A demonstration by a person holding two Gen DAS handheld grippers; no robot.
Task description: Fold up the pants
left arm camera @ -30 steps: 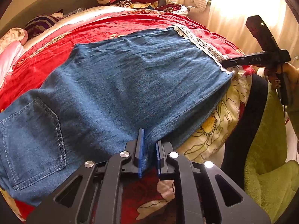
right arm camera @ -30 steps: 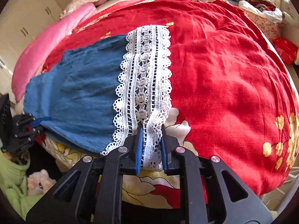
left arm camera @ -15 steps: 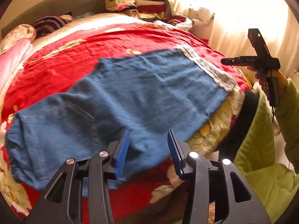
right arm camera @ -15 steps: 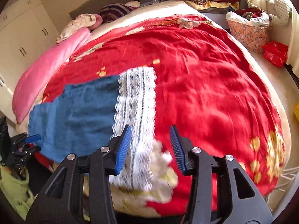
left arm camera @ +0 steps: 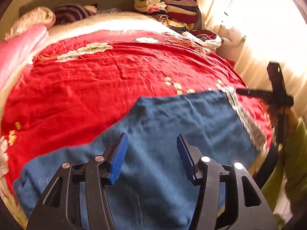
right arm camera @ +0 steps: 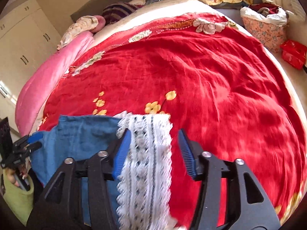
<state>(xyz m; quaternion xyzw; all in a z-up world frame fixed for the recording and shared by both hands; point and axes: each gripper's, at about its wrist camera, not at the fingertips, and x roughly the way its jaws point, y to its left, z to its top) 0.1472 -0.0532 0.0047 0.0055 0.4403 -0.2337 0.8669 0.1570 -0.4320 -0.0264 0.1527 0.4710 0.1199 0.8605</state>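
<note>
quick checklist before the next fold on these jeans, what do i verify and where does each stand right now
1. Left gripper free of cloth: ok. Its jaws have just been opening and the pads stand apart above the denim.
2. Right gripper free of cloth: ok. Its jaws have just been opening; the lace hem lies between them, not pinched.
3. Jeans lying flat on the red bedspread: ok, only light wrinkles.
4. Layers lined up at the hem: cannot tell, the pictures are blurred.
5. Near edge of the jeans fully on the bed: cannot tell, the grippers hide it.
6. Room on the bedspread beyond the jeans: ok.
</note>
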